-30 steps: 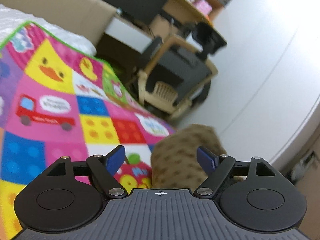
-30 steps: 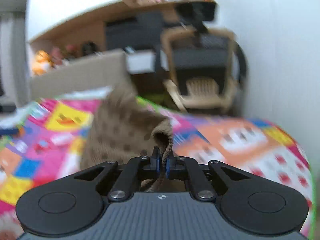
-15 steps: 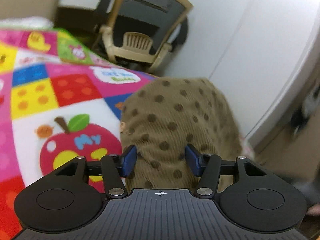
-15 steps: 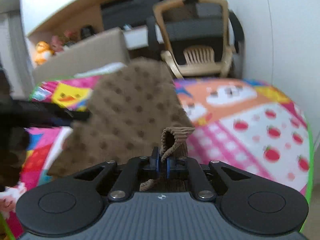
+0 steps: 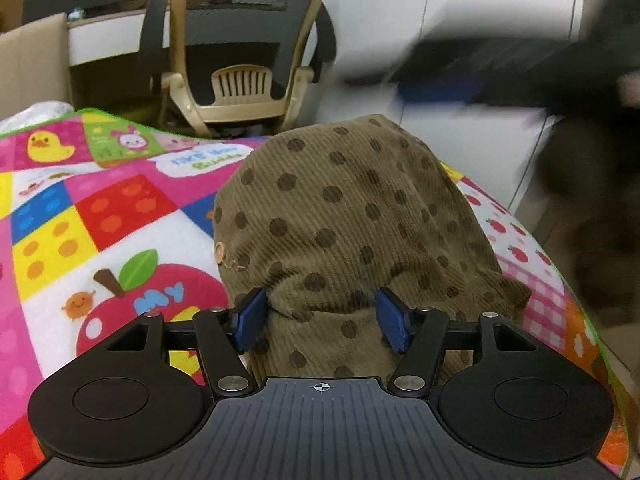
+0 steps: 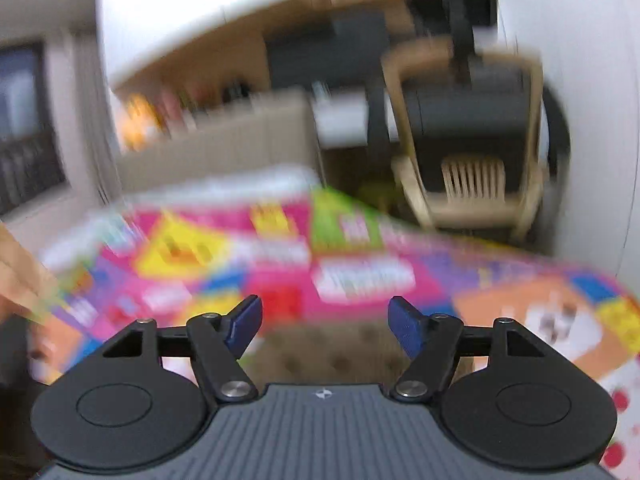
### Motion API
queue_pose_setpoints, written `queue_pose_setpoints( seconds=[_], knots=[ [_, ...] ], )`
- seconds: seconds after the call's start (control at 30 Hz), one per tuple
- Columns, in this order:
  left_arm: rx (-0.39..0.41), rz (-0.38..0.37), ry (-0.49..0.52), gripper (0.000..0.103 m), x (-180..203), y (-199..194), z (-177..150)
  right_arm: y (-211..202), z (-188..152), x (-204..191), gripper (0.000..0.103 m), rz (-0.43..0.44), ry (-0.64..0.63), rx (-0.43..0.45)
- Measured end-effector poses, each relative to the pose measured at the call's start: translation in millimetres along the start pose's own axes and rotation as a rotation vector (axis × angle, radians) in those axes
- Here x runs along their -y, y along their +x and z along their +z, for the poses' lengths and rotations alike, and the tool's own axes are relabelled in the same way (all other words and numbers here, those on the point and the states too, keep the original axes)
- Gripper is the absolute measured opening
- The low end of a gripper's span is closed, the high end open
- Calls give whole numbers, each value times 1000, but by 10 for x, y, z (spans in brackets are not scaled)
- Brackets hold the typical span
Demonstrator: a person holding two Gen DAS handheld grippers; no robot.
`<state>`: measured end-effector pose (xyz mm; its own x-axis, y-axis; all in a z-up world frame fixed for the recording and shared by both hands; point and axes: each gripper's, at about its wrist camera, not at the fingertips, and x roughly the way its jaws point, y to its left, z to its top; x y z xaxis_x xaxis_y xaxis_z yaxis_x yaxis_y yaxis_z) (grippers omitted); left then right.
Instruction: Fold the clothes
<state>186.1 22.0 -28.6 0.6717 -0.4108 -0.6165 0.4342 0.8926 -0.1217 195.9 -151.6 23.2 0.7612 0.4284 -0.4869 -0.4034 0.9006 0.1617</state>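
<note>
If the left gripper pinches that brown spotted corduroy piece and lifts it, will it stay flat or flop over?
It will probably flop: the brown corduroy garment already bunches into soft folds between the open left gripper. Its ribbed surface looks grippy, so the pads likely won't slip. It seems light, so pushing may slide and crumple it across the play mat.

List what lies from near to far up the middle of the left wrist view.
left gripper → brown dotted corduroy garment → colourful play mat → beige office chair
</note>
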Motion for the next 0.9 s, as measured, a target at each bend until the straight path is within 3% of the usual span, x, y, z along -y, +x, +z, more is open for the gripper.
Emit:
queue_pose_setpoints(
  seconds=[0.1,0.2,0.63,0.77,0.9],
  knots=[
    [-10,-10,-5,73,-42,-24,-2,434,-230,190,72,-52,54,-115],
    [-23,-25,-2,79,-73,-35,-17,400,-343,373,73,-13,149,-101],
    [-37,-28,16,86,-99,-22,-27,111,-620,585,79,-61,169,-73],
    [-3,-7,-11,86,-165,-140,57,1,-800,603,79,-160,112,-99],
    [83,22,-47,90,-261,-254,310,-115,-997,596,79,-183,72,-126]
  ],
)
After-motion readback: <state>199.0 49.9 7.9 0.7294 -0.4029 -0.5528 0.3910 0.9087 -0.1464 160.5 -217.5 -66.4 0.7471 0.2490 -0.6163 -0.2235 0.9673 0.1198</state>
